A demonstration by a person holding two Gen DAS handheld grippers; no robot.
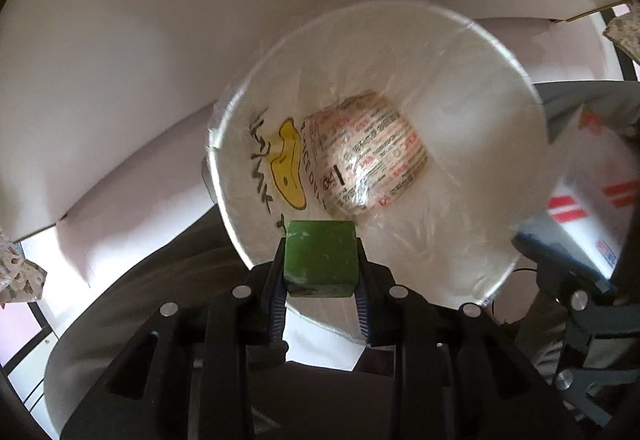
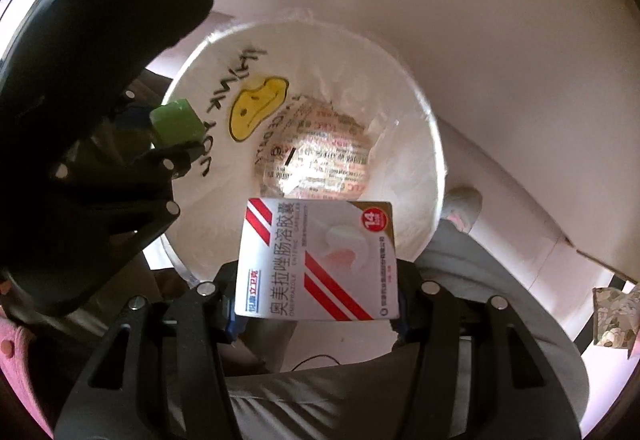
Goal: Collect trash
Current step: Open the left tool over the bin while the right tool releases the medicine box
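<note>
A white bin (image 1: pixel 516 80) lined with clear plastic stands below both grippers; its liner bears a yellow smiley face (image 1: pixel 288 168) and black writing. A crumpled printed wrapper (image 1: pixel 372 156) lies at its bottom. My left gripper (image 1: pixel 320 276) is shut on a green block (image 1: pixel 320 252), held over the bin's near rim. My right gripper (image 2: pixel 318 300) is shut on a white medicine box (image 2: pixel 320 264) with red stripes, also over the bin's (image 2: pixel 436 160) near edge. In the right wrist view the left gripper (image 2: pixel 180 144) and its green block (image 2: pixel 176 122) show at the left.
White flat panels (image 1: pixel 140 40) surround the bin on the far side. A person's grey trouser legs (image 2: pixel 480 280) are close beneath the grippers. A pink slipper (image 2: pixel 8 344) sits at the lower left, and a patterned scrap (image 2: pixel 612 316) at the right edge.
</note>
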